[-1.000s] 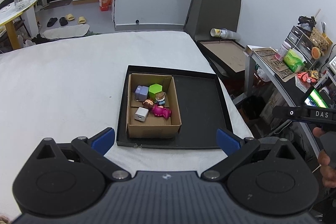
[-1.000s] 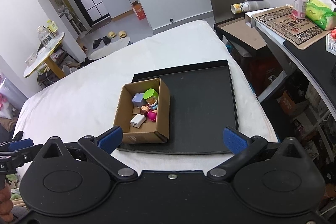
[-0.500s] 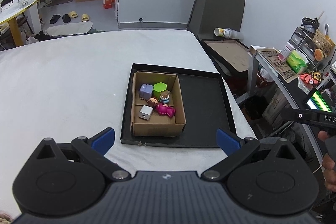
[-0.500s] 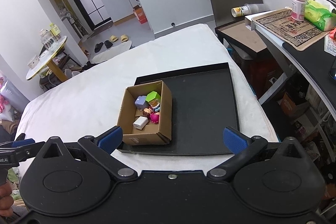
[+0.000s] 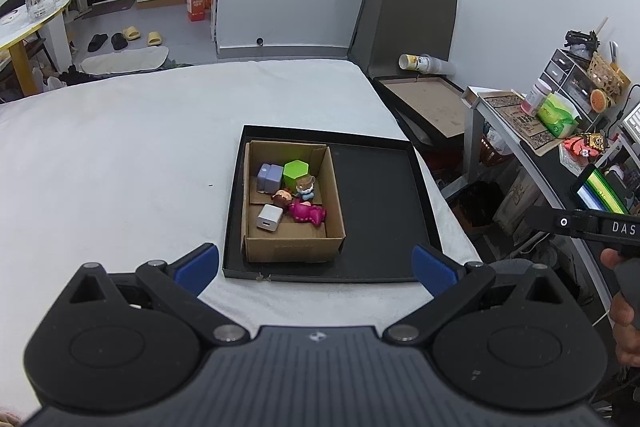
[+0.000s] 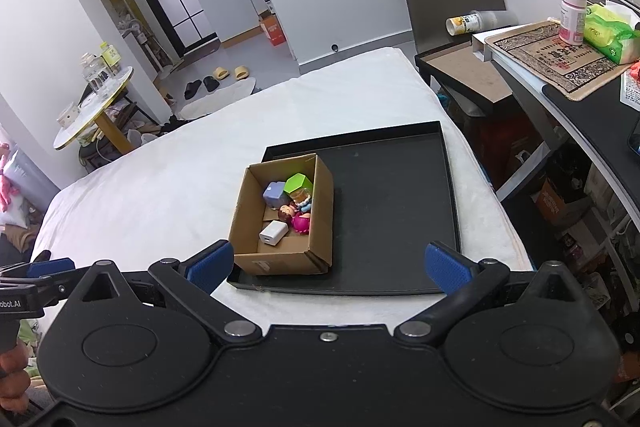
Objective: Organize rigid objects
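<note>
A cardboard box (image 5: 292,249) (image 6: 320,215) stands in the left part of a black tray (image 5: 384,211) (image 6: 400,203) on the white table. In the box lie a lilac block (image 5: 270,177), a green hexagon block (image 5: 296,171), a white charger cube (image 5: 270,218), a pink dinosaur toy (image 5: 306,213) and two small figurines (image 5: 306,186). My left gripper (image 5: 316,263) is open and empty, held back from the tray's near edge. My right gripper (image 6: 328,263) is open and empty, also short of the tray.
The white table (image 5: 120,155) stretches left and far. Its right edge borders a dark side table (image 6: 468,71) and a cluttered desk (image 6: 560,51). A chair (image 5: 416,11) stands behind. The other gripper's handle shows at each view's edge (image 5: 592,225).
Both grippers have drawn back and up from the tray, so the box looks smaller and farther. Both stay open. The objects in the box have not moved.
</note>
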`<state>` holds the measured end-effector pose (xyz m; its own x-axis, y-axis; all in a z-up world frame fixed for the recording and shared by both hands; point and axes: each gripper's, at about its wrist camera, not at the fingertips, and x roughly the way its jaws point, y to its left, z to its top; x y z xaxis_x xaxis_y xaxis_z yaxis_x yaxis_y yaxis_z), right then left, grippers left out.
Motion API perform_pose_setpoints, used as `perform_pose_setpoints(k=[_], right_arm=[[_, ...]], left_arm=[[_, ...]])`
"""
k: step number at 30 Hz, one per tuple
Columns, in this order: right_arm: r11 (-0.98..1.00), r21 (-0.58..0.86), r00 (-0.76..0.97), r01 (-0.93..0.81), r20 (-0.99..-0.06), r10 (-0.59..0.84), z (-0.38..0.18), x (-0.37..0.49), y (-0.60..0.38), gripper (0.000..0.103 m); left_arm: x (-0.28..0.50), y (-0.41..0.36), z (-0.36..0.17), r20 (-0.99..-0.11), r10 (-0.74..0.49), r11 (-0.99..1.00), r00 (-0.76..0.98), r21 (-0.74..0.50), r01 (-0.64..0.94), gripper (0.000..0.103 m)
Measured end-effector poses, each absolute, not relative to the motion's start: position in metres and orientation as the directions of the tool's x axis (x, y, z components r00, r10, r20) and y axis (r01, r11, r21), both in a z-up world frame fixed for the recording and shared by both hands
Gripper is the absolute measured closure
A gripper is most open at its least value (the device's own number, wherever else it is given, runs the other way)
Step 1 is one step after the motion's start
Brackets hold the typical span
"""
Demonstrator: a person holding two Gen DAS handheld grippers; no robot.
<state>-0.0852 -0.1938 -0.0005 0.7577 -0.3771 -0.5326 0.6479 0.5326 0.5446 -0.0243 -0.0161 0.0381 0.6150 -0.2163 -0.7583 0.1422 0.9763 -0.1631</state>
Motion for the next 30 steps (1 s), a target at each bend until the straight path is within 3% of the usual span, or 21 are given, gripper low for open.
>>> perform_pose_setpoints(k=[30], right_arm=[[0.528,0.554,0.762,0.644,-0.53,-0.373,0.0006,-0.0849,-0.1942,0.0]], left_arm=[[-0.0226,-0.01,0.0409,-0.756,-0.206,0.979,0.622,-0.167,0.121,0.001]])
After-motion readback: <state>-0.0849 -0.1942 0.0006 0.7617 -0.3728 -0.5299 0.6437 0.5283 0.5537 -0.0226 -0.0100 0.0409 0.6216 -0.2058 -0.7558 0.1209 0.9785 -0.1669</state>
